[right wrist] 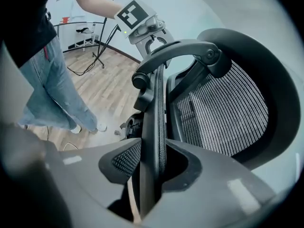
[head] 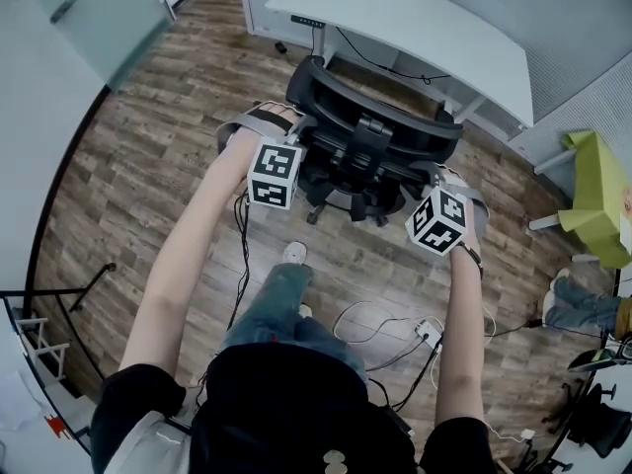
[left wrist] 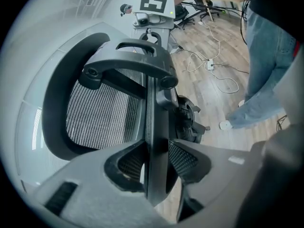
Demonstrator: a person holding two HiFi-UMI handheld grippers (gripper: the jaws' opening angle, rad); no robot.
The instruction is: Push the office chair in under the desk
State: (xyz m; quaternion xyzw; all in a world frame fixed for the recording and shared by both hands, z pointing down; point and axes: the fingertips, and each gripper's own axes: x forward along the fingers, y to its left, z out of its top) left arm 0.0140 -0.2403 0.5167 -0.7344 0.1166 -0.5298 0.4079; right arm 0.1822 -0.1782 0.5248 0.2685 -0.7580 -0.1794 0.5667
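Standing square behind the office chair (head: 370, 131), a person has a gripper on each side of its backrest. Over on the left, the left gripper (head: 294, 126) is clenched on the backrest's black side frame. Its own view shows the frame bar running straight up between the two jaws (left wrist: 156, 148), with both pads pressed against it. On the other side it's the same picture. The right gripper (head: 440, 178) is grasping the opposite edge of the backrest, the frame sandwiched tight between its jaws (right wrist: 153, 148). The grey mesh back (right wrist: 223, 108) fans out to the right in that view.

And where's the chair? It sits on the wooden floor (head: 148, 166) facing the white worktop (head: 415, 23), the top of its backrest just short of the worktop's near edge. Whether the seat is under the worktop can't be told, because the backrest covers it.

Behind the chair, the person's jeans leg (head: 281, 299) and pale shoe (head: 294, 253) are planted close to the wheeled base. Cables (head: 370, 314) trail across the boards to a small white power strip (head: 428, 334). Off to the right stands a green chair (head: 592, 200).
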